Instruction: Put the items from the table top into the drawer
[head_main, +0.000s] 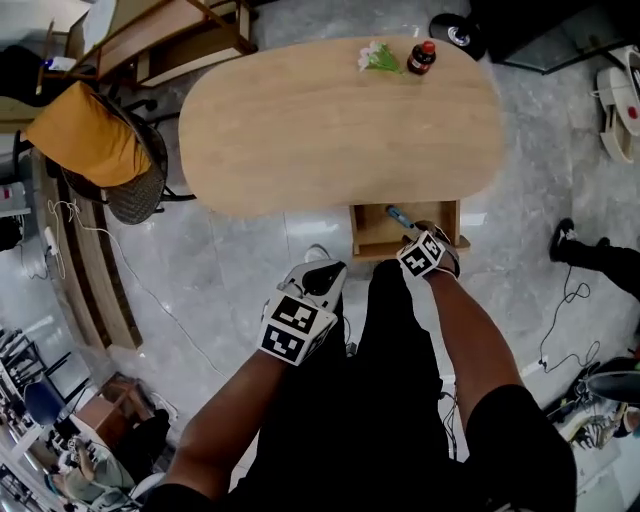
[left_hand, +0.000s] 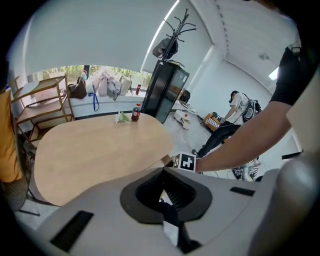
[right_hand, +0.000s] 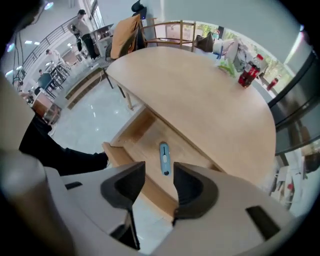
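The light wooden oval table (head_main: 330, 120) carries a small white-and-green flower bunch (head_main: 377, 57) and a dark bottle with a red cap (head_main: 421, 57) at its far edge. Under the near edge a wooden drawer (head_main: 372, 235) stands pulled out. A slim blue tool (right_hand: 164, 159) lies on its floor. My right gripper (right_hand: 159, 173) hangs above the drawer, pointing steeply down, open, with nothing between its fingers. My left gripper (head_main: 322, 272) is held lower left of the drawer over the floor. In the left gripper view its jaws (left_hand: 167, 195) meet, shut and empty.
A chair draped in orange cloth (head_main: 90, 135) stands left of the table, with wooden shelving (head_main: 170, 40) behind it. Cables run over the grey floor (head_main: 230, 260). A person's shoe (head_main: 565, 240) is right of the drawer. A black cabinet (left_hand: 167, 90) and a coat stand (left_hand: 180, 25) rise beyond the table.
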